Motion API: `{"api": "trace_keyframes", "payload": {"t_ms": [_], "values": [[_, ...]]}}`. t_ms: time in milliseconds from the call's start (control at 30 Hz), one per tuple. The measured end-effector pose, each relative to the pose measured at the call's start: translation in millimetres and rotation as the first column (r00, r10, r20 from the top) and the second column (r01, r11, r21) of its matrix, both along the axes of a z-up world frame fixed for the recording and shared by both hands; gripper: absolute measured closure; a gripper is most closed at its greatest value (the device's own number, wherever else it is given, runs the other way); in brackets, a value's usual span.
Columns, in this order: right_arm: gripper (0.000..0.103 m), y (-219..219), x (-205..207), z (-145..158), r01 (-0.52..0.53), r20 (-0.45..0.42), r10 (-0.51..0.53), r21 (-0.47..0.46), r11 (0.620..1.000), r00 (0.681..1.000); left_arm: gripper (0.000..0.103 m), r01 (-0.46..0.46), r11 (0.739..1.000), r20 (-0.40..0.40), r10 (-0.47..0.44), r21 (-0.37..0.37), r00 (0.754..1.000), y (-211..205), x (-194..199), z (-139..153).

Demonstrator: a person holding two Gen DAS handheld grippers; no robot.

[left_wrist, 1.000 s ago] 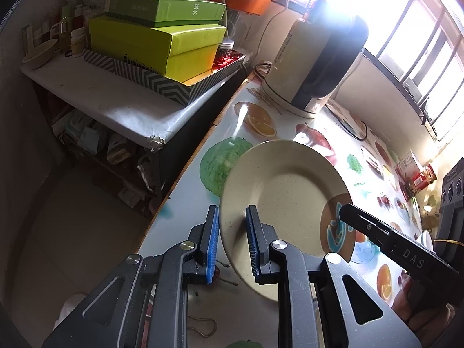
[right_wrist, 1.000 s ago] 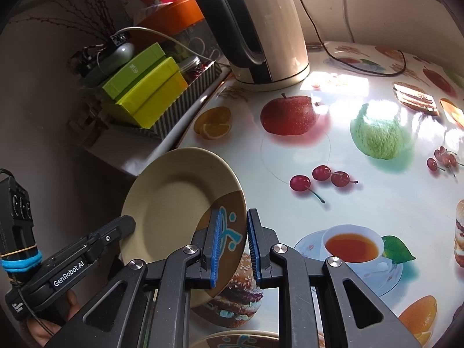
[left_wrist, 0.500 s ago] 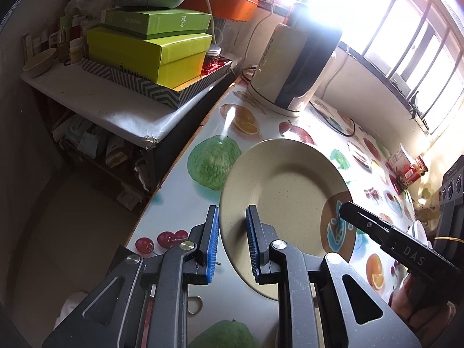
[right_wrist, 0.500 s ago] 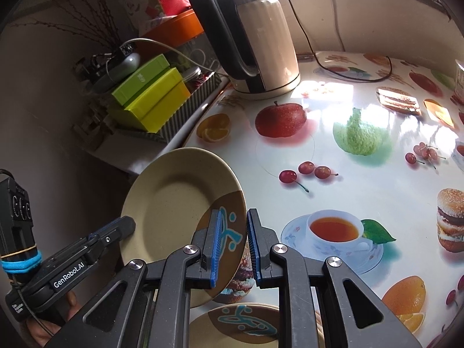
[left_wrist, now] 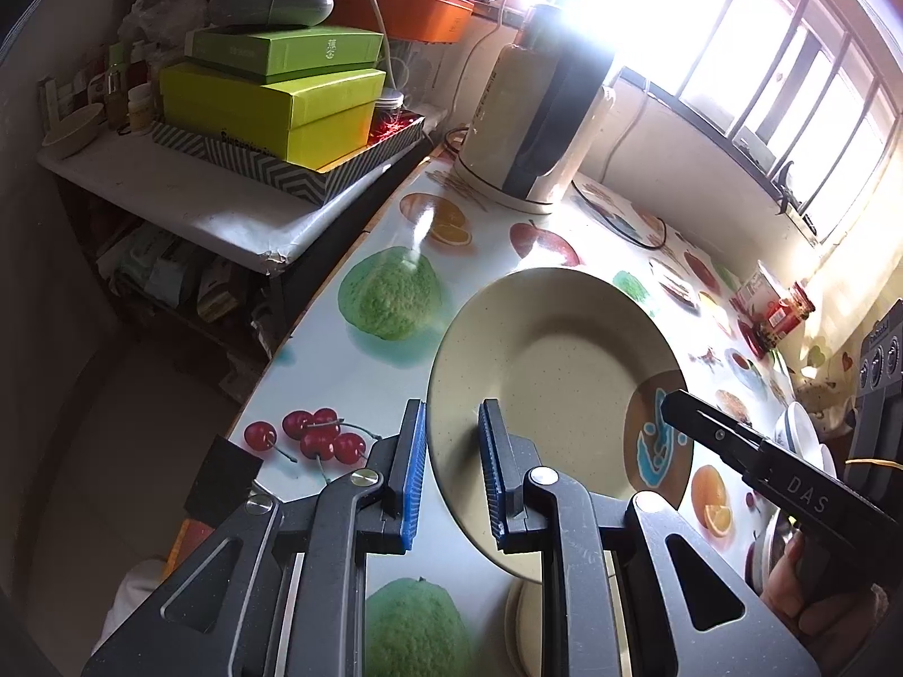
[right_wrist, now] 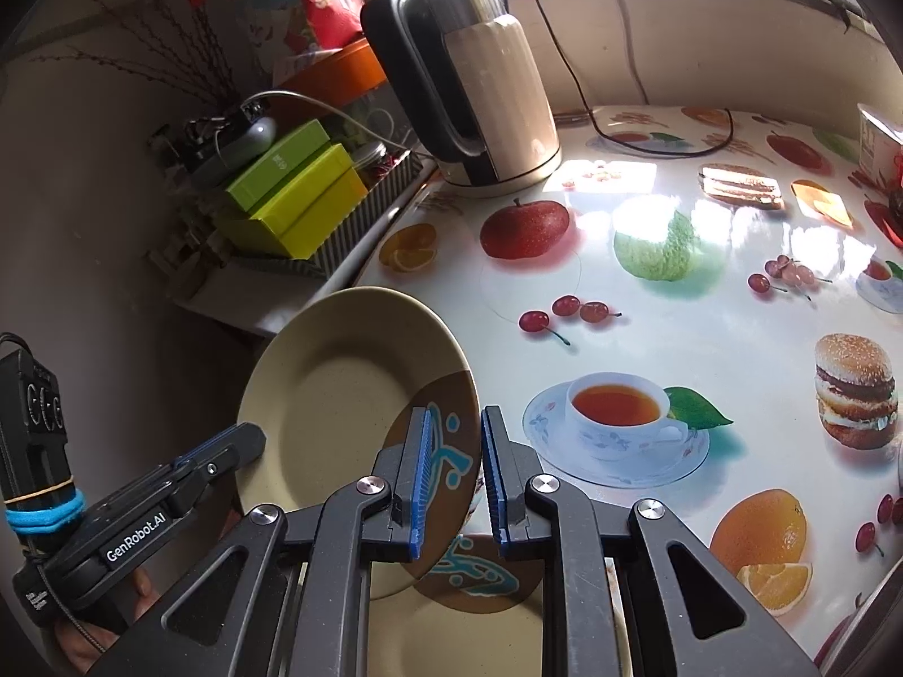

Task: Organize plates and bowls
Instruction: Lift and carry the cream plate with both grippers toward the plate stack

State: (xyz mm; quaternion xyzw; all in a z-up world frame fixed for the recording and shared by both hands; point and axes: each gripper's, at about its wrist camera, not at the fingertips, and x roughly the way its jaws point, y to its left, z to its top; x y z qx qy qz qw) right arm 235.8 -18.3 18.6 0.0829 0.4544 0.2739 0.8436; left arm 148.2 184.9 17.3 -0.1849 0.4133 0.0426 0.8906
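Sunlit barred window (left_wrist: 790, 73) above fruit-print table (right_wrist: 705, 304)

We are in a home kitchen, at a crowded corner of it. We see a table (right_wrist: 705, 338) under a glossy cloth printed with fruit, a burger and a teacup, and an electric kettle (right_wrist: 485, 84) on it, its cord running along the wall. A barred window (left_wrist: 790, 56) lets sun in above. Beside the table a low shelf (left_wrist: 186, 197) bears stacked green boxes (left_wrist: 271, 107), small jars and an orange basin (left_wrist: 417, 11). Plates (right_wrist: 350, 400) and bowls (left_wrist: 798, 434) lie about.
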Motion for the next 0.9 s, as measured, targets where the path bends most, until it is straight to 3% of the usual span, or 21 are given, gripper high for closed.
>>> {"api": "trace_keyframes", "payload": {"t_ms": [900], "values": [[0.085, -61.1, -48.0, -18.7, 0.073, -0.04, -0.072, 0.003, 0.997, 0.997, 0.084, 0.08, 0.997, -0.047, -0.081, -0.017, 0.996, -51.9, -31.6, -22.7]]}}
